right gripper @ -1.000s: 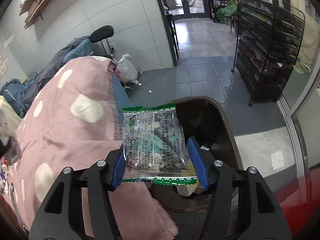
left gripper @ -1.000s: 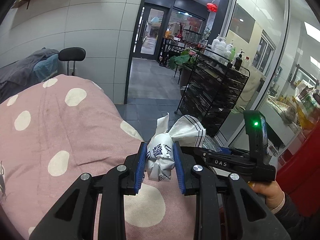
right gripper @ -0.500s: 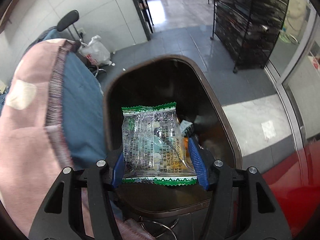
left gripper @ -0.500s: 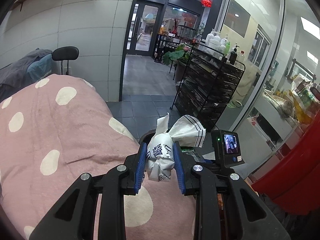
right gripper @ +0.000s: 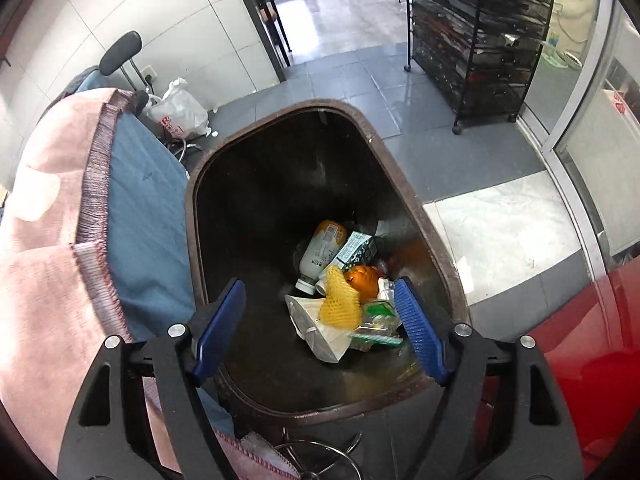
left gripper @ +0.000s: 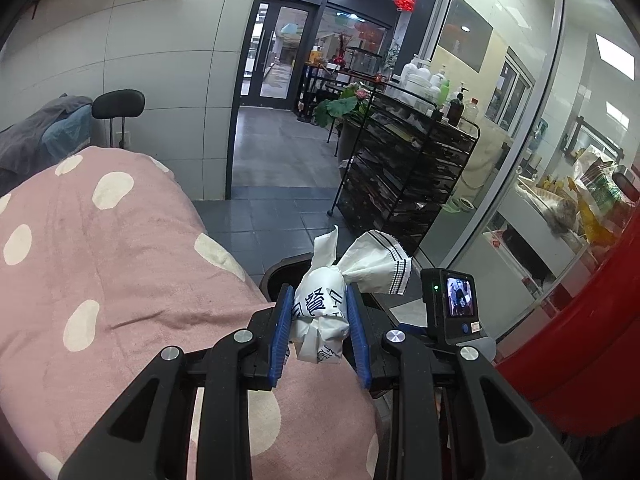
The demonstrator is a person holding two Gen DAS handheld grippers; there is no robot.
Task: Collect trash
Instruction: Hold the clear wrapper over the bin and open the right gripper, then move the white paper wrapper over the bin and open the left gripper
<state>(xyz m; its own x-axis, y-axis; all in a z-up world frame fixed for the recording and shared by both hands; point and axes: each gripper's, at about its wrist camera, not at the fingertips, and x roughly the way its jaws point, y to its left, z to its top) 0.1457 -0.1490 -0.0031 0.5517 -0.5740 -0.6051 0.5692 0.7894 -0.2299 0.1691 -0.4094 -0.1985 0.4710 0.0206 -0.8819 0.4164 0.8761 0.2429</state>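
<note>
Now spread wide over the bin (right gripper: 440,248), right gripper (right gripper: 320,320), green wrapper (right gripper: 378,320) dropped among trash inside. Left gripper (left gripper: 319,322) pinching crumpled paper packet (left gripper: 320,316), yet to dump.

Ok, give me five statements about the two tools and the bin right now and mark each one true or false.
1. The left tool is shut on a crumpled white wrapper. True.
2. The right tool is gripping the green-edged snack packet. False: its jaws are spread wide with nothing between them, and the packet lies inside the bin.
3. The right tool hangs above the open brown trash bin. True.
4. The bin has nothing in it. False: a plastic bottle, a green carton and yellow foam netting lie at the bottom.
5. The left tool is over the floor tiles. False: the pink polka-dot blanket lies under it.
</note>
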